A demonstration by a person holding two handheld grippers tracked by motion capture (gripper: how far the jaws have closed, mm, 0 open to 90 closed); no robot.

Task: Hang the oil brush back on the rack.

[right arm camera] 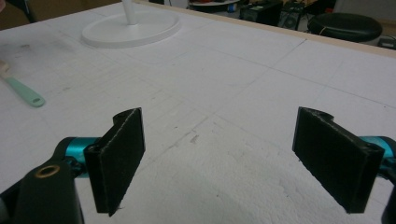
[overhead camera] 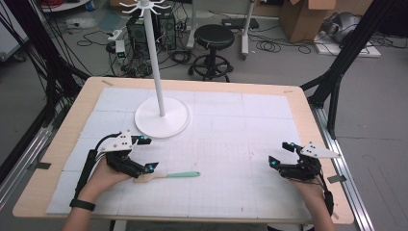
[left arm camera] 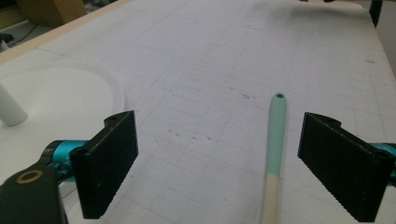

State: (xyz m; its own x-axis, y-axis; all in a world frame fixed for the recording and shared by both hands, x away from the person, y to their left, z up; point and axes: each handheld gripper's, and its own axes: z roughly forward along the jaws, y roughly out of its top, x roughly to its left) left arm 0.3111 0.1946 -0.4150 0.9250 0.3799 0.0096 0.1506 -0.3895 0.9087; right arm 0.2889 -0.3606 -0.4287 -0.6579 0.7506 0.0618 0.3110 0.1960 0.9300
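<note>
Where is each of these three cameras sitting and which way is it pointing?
High view: above the person's side of the table, looking forward and down; both forearms, left gripper and right gripper show.
Left gripper view: rides on the left gripper, looking along its open jaws over the spatula.
Right gripper view: rides on the right gripper, looking across the table between its open jaws toward the white stand.
All three share the spatula and the stand's base.

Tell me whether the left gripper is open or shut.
Open. The left gripper has its black jaws spread wide, and the mint-green and wooden spatula handle lies flat between them, untouched.
</note>
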